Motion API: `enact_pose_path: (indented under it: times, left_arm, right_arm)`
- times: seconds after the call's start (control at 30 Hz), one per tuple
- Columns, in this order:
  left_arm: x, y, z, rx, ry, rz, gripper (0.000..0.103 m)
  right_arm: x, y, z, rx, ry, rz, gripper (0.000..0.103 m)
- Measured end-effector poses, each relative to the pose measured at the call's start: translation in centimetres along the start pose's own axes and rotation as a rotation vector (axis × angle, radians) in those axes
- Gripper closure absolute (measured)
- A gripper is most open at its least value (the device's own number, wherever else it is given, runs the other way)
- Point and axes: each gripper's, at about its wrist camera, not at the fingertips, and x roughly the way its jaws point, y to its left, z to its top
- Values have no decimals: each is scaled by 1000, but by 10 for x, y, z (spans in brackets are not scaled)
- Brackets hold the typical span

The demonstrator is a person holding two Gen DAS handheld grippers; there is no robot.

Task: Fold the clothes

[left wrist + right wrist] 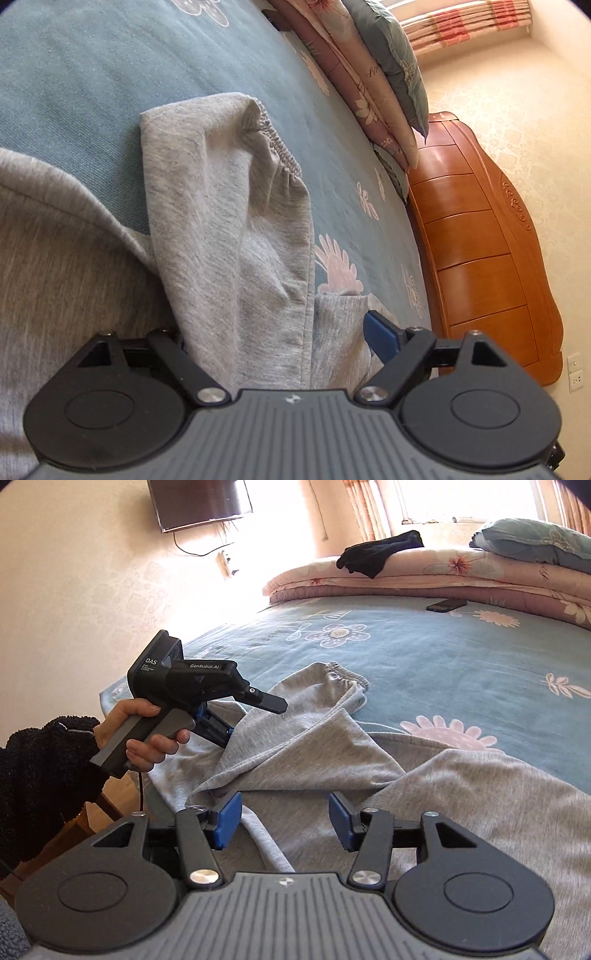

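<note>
Oddly, grey sweatpants (pixel 229 206) hide the left gripper's (pixel 280 332) wide-spread fingers; right gripper (pixel 284 821) gapes empty.

The left hand (pixel 142 734) wraps around a grey handle, its wrist in a dark fleecy sleeve (pixel 44 775), and holds the left gripper (pixel 255 716) tilted downward. Its jaws stand wide apart; in its own view only one blue pad (pixel 380 338) shows, the other being hidden. The right gripper (pixel 284 819) points down at a slant, its two blue pads (pixel 227 819) apart with nothing pinched between them.
</note>
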Motion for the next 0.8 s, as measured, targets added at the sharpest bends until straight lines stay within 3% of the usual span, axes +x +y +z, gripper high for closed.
enact_pose_path:
  times: [0.07,0.13,0.23,0.33,0.53,0.8]
  left_arm:
    - [6,-1,6,-12,-10,12,34]
    - [8,-10,7,23,-7,46,70]
    - [-3,-25,6,71,-41,67,93]
    - [-26,-36,6,95,-125,-2,100]
    - [-70,-56,4,121,-281,-53,100]
    - [-108,-52,-36,212,-453,61,100]
  right_arm:
    - [0,-5,-2,25,-6,-22,46]
    - [-3,-8,-3,45,-18,-34,46]
    - [-11,-8,-4,46,-35,-47,46]
    - [-15,-12,-5,60,-46,-61,46]
    - [-15,-23,-7,128,-71,-82,46]
    - [-19,-32,-11,149,-88,-120,39]
